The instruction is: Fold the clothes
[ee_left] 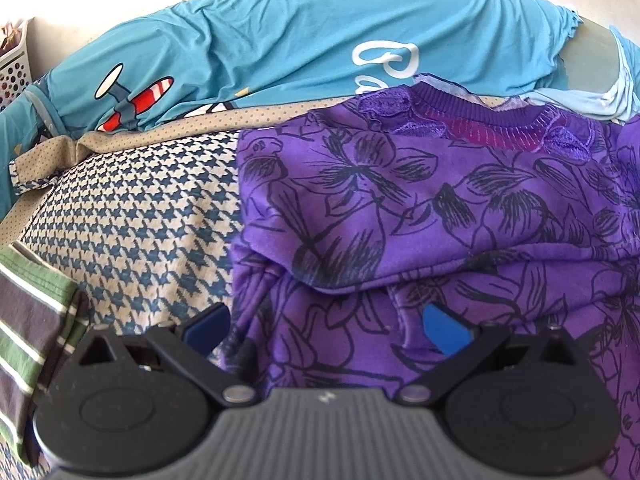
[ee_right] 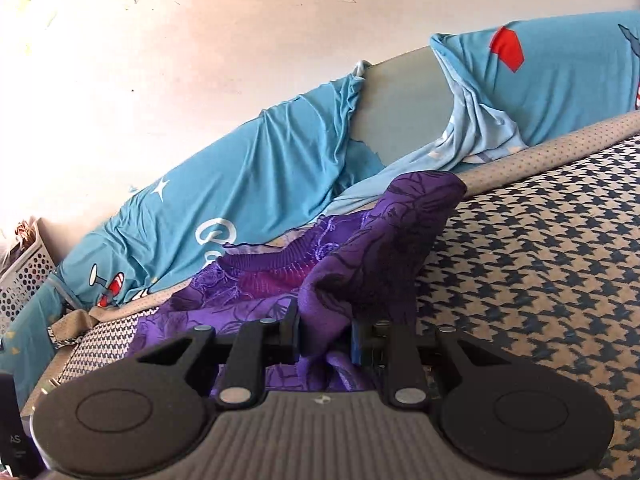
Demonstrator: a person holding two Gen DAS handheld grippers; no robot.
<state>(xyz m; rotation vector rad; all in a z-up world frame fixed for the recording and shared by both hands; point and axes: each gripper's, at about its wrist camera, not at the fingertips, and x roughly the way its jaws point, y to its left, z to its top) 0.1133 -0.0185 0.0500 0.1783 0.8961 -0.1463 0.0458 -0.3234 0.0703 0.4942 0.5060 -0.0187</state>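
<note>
The right gripper point(ee_right: 325, 334) pinches a raised fold of the purple floral top point(ee_right: 360, 248), extending toward 12 o'clock. The left gripper point(ee_left: 326, 326) stands wide, empty, above the top point(ee_left: 440, 208) on the houndstooth bed cover point(ee_left: 140, 224).

I look across a bed covered in a navy-and-cream houndstooth sheet point(ee_left: 132, 216), edged by a tan dotted border point(ee_right: 540, 140). Behind it, a teal cover printed with a white star and a red-striped plane point(ee_left: 280, 40) drapes over a grey headboard point(ee_right: 400, 96). The wall point(ee_right: 200, 40) above is plain, pale and brightly lit. A white perforated basket point(ee_left: 14, 68) stands at the far left corner.
</note>
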